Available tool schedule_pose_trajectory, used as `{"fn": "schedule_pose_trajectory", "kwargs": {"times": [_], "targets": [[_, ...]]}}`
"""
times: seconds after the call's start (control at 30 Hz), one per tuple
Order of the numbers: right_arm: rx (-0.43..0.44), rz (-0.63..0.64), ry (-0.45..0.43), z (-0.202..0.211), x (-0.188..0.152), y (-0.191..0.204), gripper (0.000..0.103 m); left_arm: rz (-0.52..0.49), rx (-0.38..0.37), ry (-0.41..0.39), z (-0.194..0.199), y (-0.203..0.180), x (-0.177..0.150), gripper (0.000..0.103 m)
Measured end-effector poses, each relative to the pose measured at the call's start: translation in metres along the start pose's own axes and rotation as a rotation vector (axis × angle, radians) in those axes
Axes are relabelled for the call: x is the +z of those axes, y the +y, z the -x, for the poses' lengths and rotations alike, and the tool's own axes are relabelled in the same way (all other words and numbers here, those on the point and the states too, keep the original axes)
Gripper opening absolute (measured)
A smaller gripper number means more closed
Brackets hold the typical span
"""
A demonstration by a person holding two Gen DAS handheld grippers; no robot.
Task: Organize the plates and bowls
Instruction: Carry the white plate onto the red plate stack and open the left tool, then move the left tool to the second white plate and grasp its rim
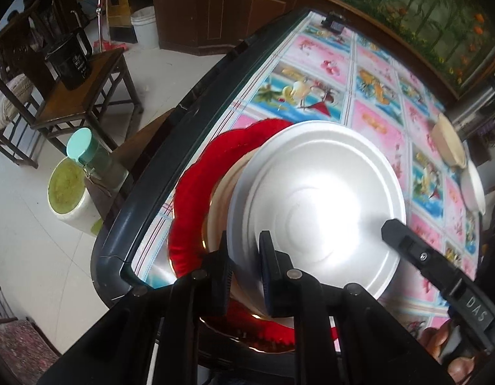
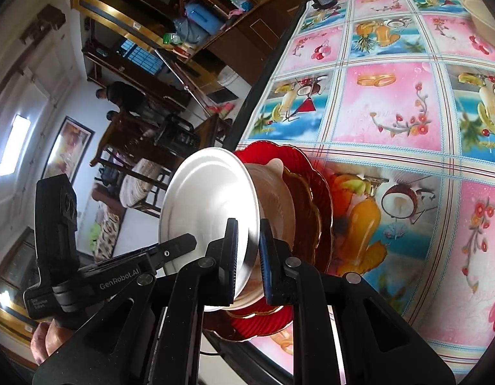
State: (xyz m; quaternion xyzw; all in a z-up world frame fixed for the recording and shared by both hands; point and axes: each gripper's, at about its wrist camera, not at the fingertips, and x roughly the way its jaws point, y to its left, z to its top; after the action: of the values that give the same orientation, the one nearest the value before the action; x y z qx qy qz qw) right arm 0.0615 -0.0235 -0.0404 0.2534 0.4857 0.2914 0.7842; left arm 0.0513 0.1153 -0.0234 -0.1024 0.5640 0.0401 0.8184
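A silver metal plate (image 1: 318,205) sits on top of a stack: a cream plate (image 1: 226,189) under it and a red scalloped glass plate (image 1: 196,192) at the bottom, near the table's edge. My left gripper (image 1: 244,276) is shut on the silver plate's near rim. My right gripper (image 2: 248,256) is shut on the same silver plate (image 2: 209,205) at its opposite rim, and shows in the left wrist view (image 1: 408,243). The cream plate (image 2: 276,199) and red plate (image 2: 311,205) show behind it. The left gripper also shows in the right wrist view (image 2: 170,250).
The table has a colourful fruit-patterned cloth (image 2: 392,112) and a dark rim (image 1: 170,166). A cream bowl (image 1: 448,141) and a white dish (image 1: 472,186) lie at the far right. A small black device (image 1: 334,22) sits at the far edge. A wooden stool (image 1: 83,93) stands on the floor.
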Motion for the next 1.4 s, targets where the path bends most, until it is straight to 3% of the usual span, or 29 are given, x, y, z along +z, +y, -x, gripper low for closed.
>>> {"fn": "schedule_pose_trajectory", "kwargs": {"times": [0.37, 0.53, 0.67, 0.83, 0.97, 1.03, 1.17, 1.3, 1.4], "targets": [[-0.056, 0.016, -0.021, -0.004, 0.004, 0.002, 0.014, -0.047, 0.017, 0.005, -0.006, 0.005, 0.0, 0.016], [-0.052, 0.0, -0.037, 0.002, 0.004, -0.001, 0.014, -0.162, 0.079, 0.011, -0.002, -0.009, -0.002, 0.016], [-0.045, -0.01, -0.069, 0.012, 0.007, -0.005, 0.014, -0.304, 0.206, -0.004, 0.005, -0.026, -0.005, 0.019], [-0.045, -0.035, -0.121, 0.027, 0.013, -0.016, 0.014, -0.468, 0.427, -0.067, 0.01, -0.045, -0.009, 0.05], [-0.042, -0.073, -0.148, 0.036, 0.016, -0.031, 0.014, -0.507, 0.495, -0.111, 0.021, -0.051, -0.007, 0.051], [-0.037, -0.091, -0.167, 0.042, 0.017, -0.04, 0.014, -0.467, 0.471, -0.153, 0.033, -0.049, -0.003, 0.052], [-0.066, -0.124, -0.228, 0.061, 0.02, -0.063, 0.014, -0.373, 0.318, -0.253, 0.058, -0.058, -0.005, 0.052], [-0.092, -0.168, -0.265, 0.078, 0.019, -0.089, 0.015, -0.344, 0.137, -0.376, 0.077, -0.089, -0.016, 0.076], [-0.117, -0.211, -0.286, 0.093, 0.016, -0.113, 0.015, -0.35, 0.001, -0.415, 0.085, -0.124, -0.024, 0.078]]}}
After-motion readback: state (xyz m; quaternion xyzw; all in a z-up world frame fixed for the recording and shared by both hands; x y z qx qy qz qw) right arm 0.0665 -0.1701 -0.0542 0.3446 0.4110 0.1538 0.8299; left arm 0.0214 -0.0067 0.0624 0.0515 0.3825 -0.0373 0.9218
